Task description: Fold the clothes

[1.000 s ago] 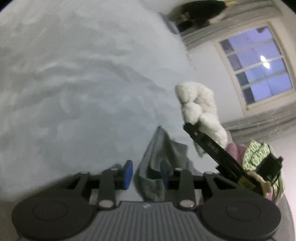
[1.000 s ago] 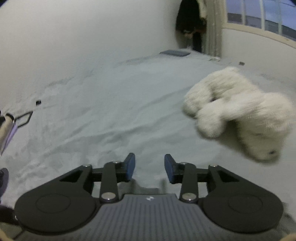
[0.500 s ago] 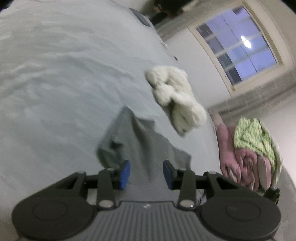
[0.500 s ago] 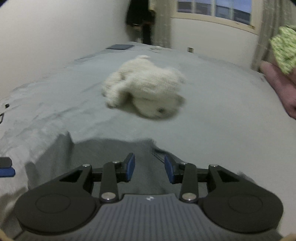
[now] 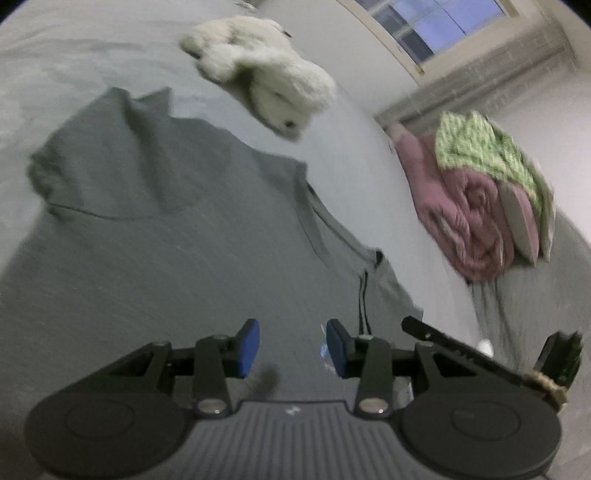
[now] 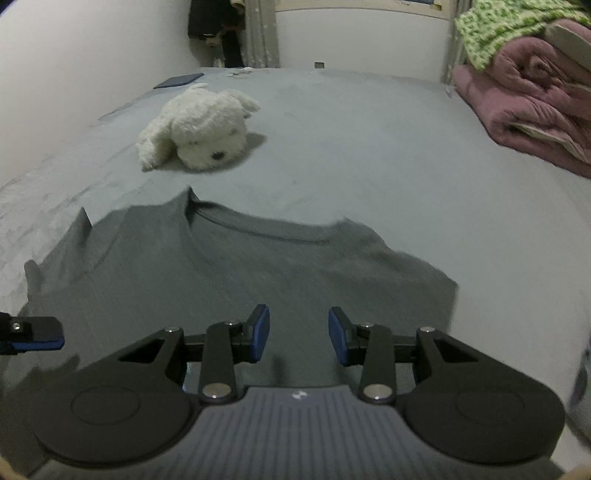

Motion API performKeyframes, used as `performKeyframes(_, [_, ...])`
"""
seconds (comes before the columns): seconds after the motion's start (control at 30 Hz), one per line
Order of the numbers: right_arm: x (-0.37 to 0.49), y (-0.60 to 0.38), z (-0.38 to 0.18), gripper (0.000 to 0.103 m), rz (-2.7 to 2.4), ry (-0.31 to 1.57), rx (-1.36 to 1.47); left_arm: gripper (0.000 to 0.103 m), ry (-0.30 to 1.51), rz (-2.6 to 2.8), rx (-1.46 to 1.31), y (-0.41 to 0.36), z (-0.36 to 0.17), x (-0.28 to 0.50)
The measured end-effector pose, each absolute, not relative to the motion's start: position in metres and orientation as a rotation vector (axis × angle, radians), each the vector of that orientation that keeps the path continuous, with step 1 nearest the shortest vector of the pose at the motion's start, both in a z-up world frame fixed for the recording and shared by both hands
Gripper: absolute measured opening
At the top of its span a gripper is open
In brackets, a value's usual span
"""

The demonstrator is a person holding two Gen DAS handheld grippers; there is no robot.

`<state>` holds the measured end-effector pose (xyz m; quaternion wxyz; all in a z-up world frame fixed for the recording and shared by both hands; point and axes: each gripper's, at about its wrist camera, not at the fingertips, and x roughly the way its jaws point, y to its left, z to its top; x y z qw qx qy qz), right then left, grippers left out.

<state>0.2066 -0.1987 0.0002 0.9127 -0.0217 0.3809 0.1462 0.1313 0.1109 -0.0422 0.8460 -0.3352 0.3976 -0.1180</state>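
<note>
One grey shirt (image 6: 236,266), spread mostly flat on the grey bed (image 6: 369,147), collar facing away toward the toy, sleeves out to the sides, a few creases near the collar. One white plush dog (image 6: 199,129) lies beyond it, apart. One rolled pink blanket (image 6: 532,99) at the far right with one green cloth (image 6: 495,26) on top. Two grippers: left (image 5: 291,347) jaws spread, just been opening, nothing between; right (image 6: 299,334) jaws spread, nothing between.

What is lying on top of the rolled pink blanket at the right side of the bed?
A green-and-white patterned cloth is draped over the pink blanket. A pale flat piece shows among the folds; what the cloth covers beneath cannot be seen.
</note>
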Motion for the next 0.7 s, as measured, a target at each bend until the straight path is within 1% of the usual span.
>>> performKeyframes(0.27, [0.196, -0.227, -0.009, 0.040, 0.279, 0.804, 0.027, 0.041, 0.870, -0.339, -0.596, 0.072, -0.049, 0.129])
performKeyframes(0.33, [0.193, -0.233, -0.011, 0.040, 0.280, 0.807, 0.050, 0.039, 0.887, -0.375, -0.593, 0.068, -0.052, 0.129])
performKeyframes(0.7, [0.199, -0.241, -0.001, 0.040, 0.360, 0.819, 0.132, 0.039, 0.908, -0.535, -0.571, 0.010, -0.058, 0.140])
